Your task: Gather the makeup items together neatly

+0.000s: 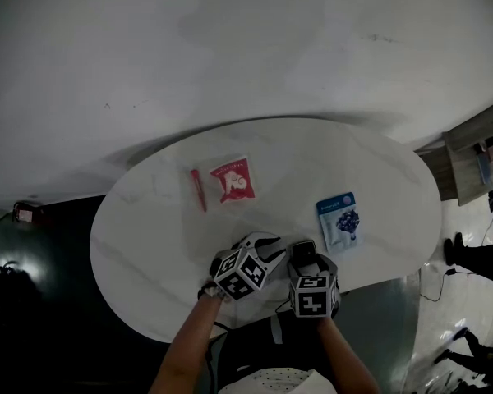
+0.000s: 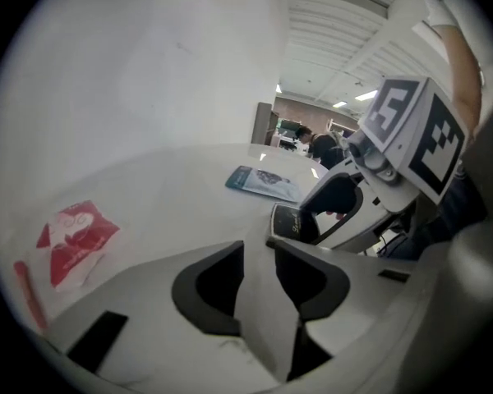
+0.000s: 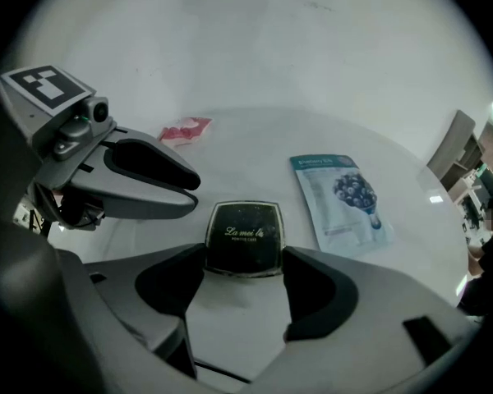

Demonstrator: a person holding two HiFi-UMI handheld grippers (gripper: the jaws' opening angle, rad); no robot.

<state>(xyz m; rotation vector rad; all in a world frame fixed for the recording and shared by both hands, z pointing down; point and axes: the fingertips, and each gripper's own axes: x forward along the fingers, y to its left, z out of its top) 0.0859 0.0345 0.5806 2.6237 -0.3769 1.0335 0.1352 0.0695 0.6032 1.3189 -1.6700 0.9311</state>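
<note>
R gripper is clamped on the black compact, one pad on each side edge. It's a rounded square w/ a glossy lid, thin metal-looking rim and small pale script on top. Everything below is placed relative to that compact.

L gripper sits just beside it on the left. Its jaws are partly apart w/ only bare tabletop showing thru the gap, so it's empty.

The table is a smooth white oval w/ a bit of sheen. The compact is near its front edge, about mid-width.

Blue sheet-mask packet: flat glossy rectangle w/ a dark berry pic, lying flat just past the compact and to the right, not touching.

Red sachet: crinkly foil-ish square, red w/ white swirls and a white border, well beyond the compact on the left.

Red stick: thin and matte-looking, further left than the sachet, right beside it.

Hard to see:
- The compact's near edge is tucked behind the R jaws, and from the head view the gripper covers most of it, so idk if it's flat on the table or lifted.
- The stick is too small to say lip pencil vs tube, and it's cut off at the edge of the left gripper view.
- Packet print is unreadable.
</note>
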